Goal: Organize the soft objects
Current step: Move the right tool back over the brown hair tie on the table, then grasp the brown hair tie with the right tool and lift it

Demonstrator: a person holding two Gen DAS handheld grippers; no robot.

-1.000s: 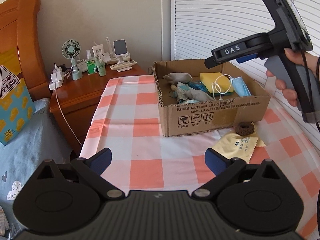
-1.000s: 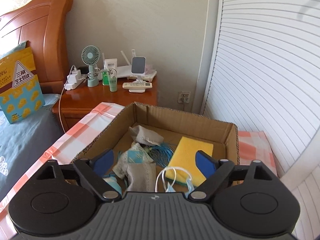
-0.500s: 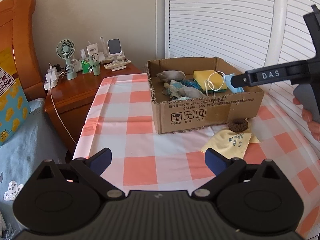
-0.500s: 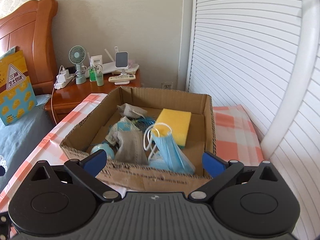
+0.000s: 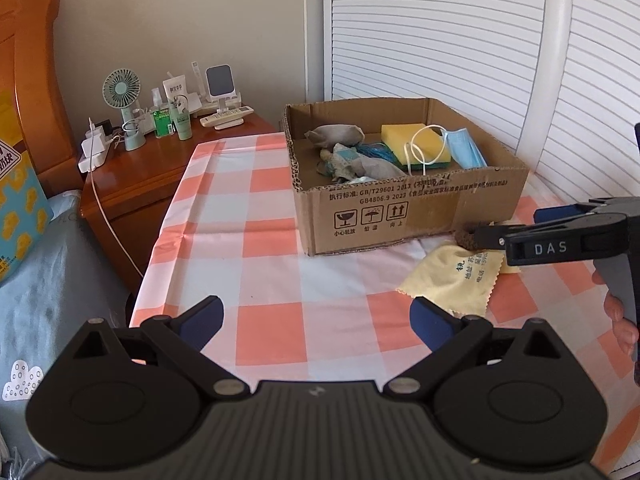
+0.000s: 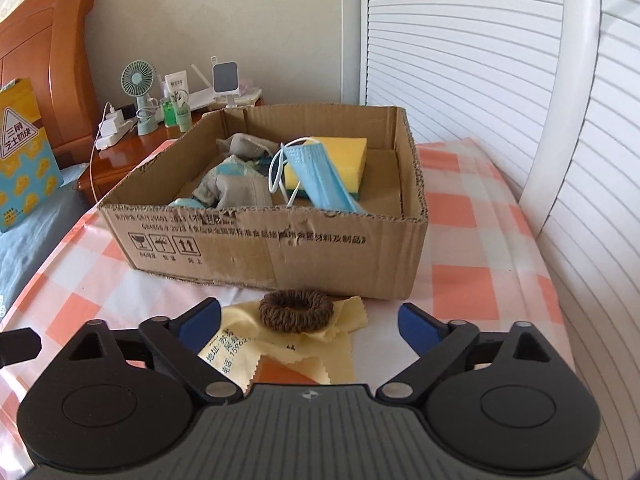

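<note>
A cardboard box point(image 5: 404, 216) point(image 6: 280, 252) stands on the checked tablecloth and holds a yellow sponge point(image 6: 340, 156), a blue face mask point(image 6: 320, 176) and grey socks point(image 6: 240, 188). In front of the box a brown hair scrunchie point(image 6: 296, 310) lies on a yellow cleaning cloth point(image 6: 280, 344) point(image 5: 456, 276). My right gripper point(image 6: 310, 320) is open and empty, low over the cloth, with the scrunchie between its fingers' line. It shows from the side in the left wrist view point(image 5: 520, 232). My left gripper point(image 5: 316, 320) is open and empty above the tablecloth, left of the cloth.
A wooden nightstand point(image 5: 160, 168) at the back left carries a small fan point(image 5: 122, 92), bottles and a charger with a cable. A bed with blue bedding point(image 5: 48, 280) lies left. White louvred doors point(image 5: 480, 40) stand behind and right of the table.
My right gripper has pulled back out of the box and come down in front of it, over the scrunchie and cloth. The face mask now lies in the box. My left gripper drew back slightly.
</note>
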